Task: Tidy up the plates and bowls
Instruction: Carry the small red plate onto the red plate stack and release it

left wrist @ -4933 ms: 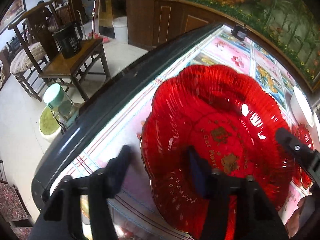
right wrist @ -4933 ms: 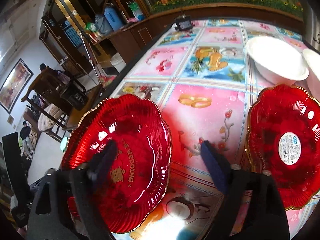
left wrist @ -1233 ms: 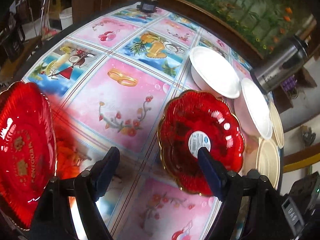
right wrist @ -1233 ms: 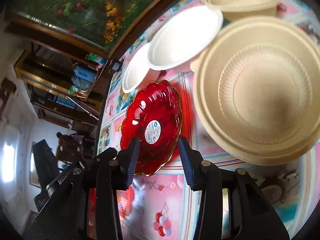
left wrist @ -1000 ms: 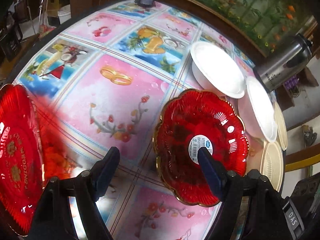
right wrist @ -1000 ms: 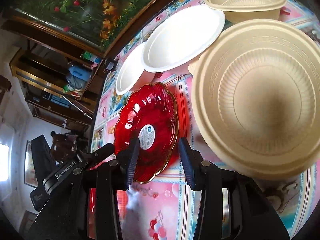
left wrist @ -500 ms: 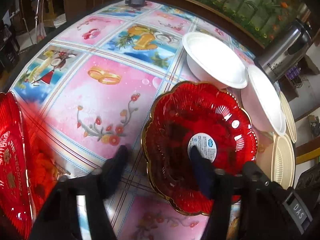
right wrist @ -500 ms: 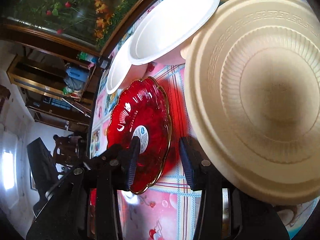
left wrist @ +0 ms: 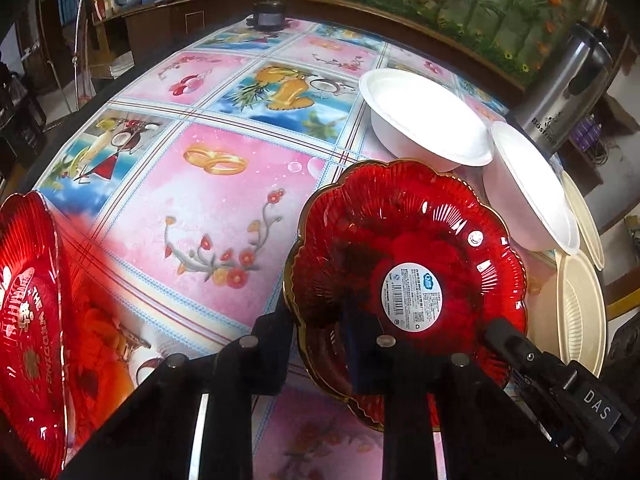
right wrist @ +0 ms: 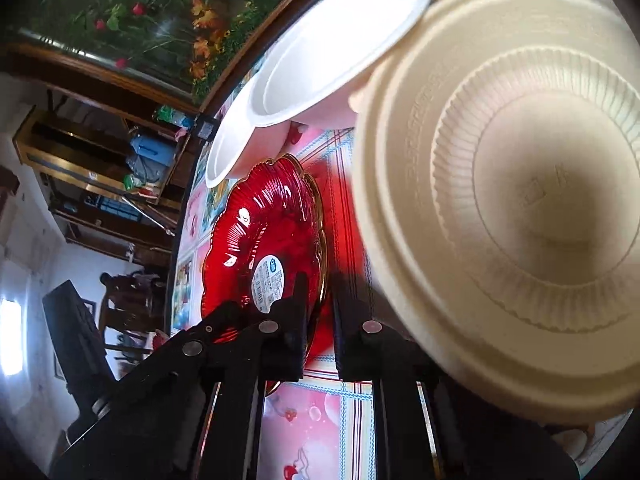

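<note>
Picture-printed vinyl covers the tabletop [left wrist: 224, 208], where the scalloped red glass plate with a barcode sticker [left wrist: 404, 276] lies. Both the left gripper [left wrist: 320, 332] and right gripper [right wrist: 320, 304] now pinch its rim, jaws narrowed from their earlier wider spread.

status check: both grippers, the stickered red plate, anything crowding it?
Left gripper and right gripper both clamped on red plate rim. White bowls and beige plate crowd its far and right sides.

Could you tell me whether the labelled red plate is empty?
Empty: the labelled red plate shows only its sticker inside.
</note>
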The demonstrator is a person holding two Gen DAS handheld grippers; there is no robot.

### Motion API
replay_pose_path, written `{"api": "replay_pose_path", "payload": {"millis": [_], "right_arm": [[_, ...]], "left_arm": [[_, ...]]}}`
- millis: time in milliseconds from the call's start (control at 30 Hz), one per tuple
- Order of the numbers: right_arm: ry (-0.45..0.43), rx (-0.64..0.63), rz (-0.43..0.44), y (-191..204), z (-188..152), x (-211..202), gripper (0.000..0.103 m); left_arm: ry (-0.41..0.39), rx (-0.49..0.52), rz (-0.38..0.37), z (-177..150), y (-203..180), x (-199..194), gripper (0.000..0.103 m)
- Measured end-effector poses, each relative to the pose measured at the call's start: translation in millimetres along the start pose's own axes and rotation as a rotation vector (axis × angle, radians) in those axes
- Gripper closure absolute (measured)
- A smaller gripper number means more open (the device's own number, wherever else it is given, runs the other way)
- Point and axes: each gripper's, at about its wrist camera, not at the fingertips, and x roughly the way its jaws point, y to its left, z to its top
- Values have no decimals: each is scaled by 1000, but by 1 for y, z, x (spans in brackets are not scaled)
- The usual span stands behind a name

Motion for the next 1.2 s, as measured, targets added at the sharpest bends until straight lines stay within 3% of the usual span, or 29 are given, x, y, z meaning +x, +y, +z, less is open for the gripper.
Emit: {"api": "replay_pose_path", "payload": {"millis": [467, 733, 967, 1200], "right_arm": [[-53, -117, -1, 38, -33, -28, 93], [-66, -252, 49, 103, -64, -43, 93], [8, -349, 109, 158, -103, -20, 93], [127, -442, 107, 203, -145, 34, 93]], "left_arm": [[-84, 19, -24, -22, 23, -56, 81], [-215, -15, -14, -32, 78, -123, 81], [-239, -101, 26, -50, 147, -151, 81], [-219, -185, 99, -60, 201, -150, 81]]}}
